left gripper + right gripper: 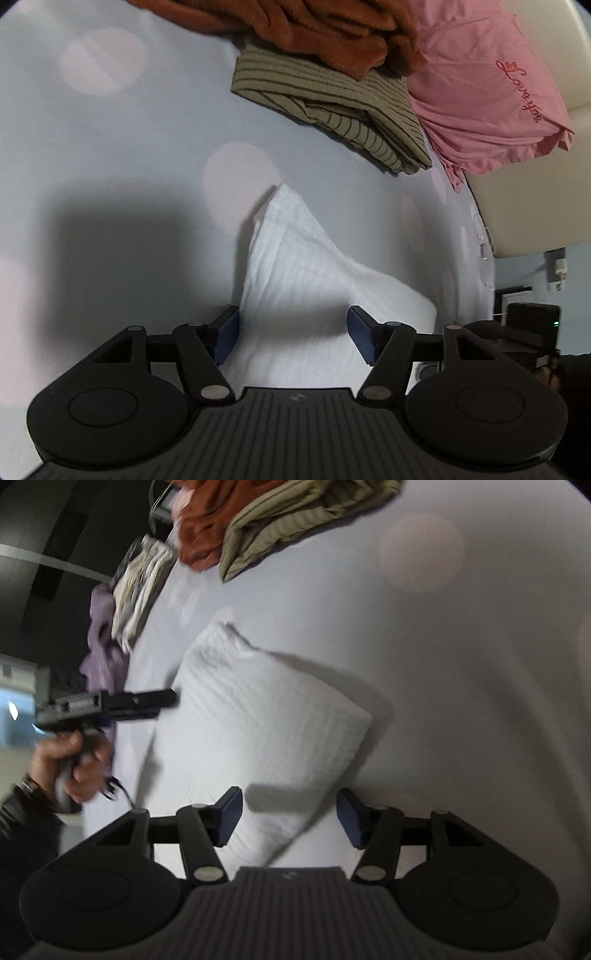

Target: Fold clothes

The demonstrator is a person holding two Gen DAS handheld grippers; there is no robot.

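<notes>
Both tools, left point(293, 334) and right point(290, 818), gape over the seemingly folded white garment point(258, 731).

A white ribbed garment point(295, 280) lay folded into a compact wedge on the bed sheet point(110, 184), near the folded striped olive garment point(332, 107).

pale spotted bedsheet point(110, 155); cream headboard point(535, 206)
</notes>
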